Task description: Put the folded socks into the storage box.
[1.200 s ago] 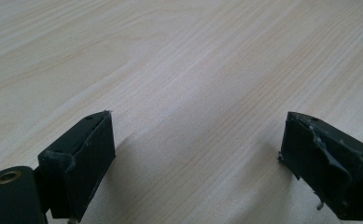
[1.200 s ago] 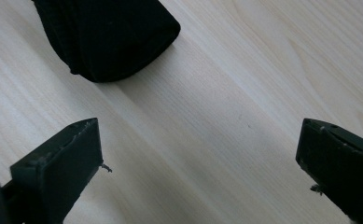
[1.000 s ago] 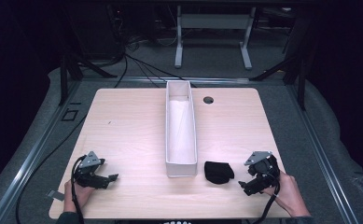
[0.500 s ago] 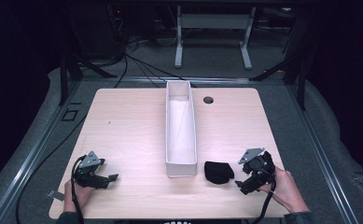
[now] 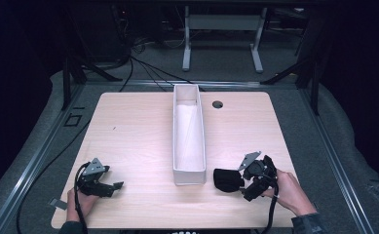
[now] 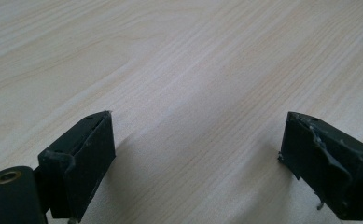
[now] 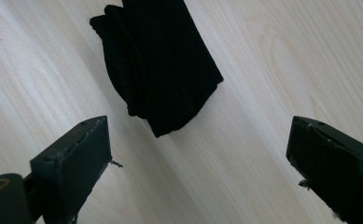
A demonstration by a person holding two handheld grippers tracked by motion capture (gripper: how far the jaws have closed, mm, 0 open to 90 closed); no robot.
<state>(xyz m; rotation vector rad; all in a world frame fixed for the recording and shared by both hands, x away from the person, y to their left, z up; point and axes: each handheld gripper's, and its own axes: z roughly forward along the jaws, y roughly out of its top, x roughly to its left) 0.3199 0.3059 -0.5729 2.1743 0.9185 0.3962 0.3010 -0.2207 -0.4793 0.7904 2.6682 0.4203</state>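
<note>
My left tongs (image 5: 110,186) sit low at the near-left corner of the desk (image 5: 133,141), left hand (image 5: 75,202) behind them, cable looping off the near edge. In the left gripper view the left tongs (image 6: 195,163) are wide apart with nothing but bare wood grain between the jaws, which hang just over the surface. Middle of the desk: a long narrow white bin (image 5: 176,146), open top, running from the near side toward the far edge; looks empty as far as I can see into it. A round cable hole (image 5: 217,104) sits in the desk top right of the bin's far end. Just right of the bin's near end lies a folded black cloth (image 5: 226,179), flat on the wood, close to the bin but apart from it. My right tongs (image 5: 240,183) are right beside it, pointing at it, right hand (image 5: 287,190) behind. In the right gripper view the right tongs (image 7: 198,158) are spread wide, the cloth (image 7: 158,65) lying just ahead of the gap, not touched by either jaw.
</note>
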